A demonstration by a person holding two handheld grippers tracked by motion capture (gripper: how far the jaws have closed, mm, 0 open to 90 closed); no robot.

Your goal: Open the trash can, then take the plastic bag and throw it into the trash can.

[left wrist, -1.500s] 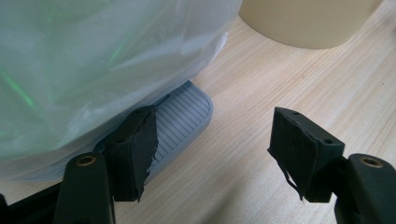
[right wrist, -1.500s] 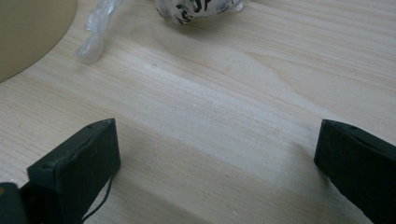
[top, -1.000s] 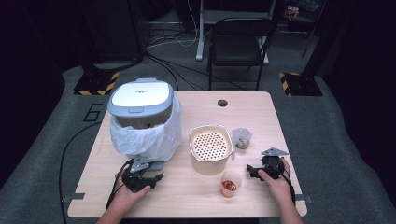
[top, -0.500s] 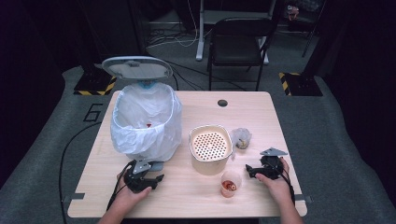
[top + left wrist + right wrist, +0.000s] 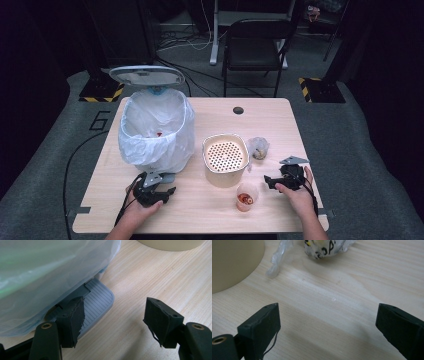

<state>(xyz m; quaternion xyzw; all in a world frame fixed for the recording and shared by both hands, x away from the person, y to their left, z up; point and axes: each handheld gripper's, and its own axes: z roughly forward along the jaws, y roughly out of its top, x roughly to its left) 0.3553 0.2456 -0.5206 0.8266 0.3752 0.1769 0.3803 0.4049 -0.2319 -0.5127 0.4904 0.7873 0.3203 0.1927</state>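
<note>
A pedal bin (image 5: 156, 130) lined with a white bag stands at the table's left, its grey lid (image 5: 146, 75) raised behind it. Something small and red lies inside the bag. My left gripper (image 5: 159, 186) sits open at the bin's foot. In the left gripper view this gripper (image 5: 112, 312) has its left finger (image 5: 75, 317) resting on the ribbed grey pedal (image 5: 97, 302), under the bag (image 5: 50, 270). My right gripper (image 5: 270, 181) is open near the front right, low over bare wood, with nothing between its jaws (image 5: 327, 327).
A beige perforated container (image 5: 225, 157) stands mid-table, with a small clear cup (image 5: 245, 197) of reddish bits in front of it. A crumpled plastic wrap (image 5: 258, 147) lies to its right, also ahead of my right gripper (image 5: 324, 247). A chair stands beyond the table.
The bin's lid has swung up from shut to fully open and stays up. Both grippers have hardly moved.
</note>
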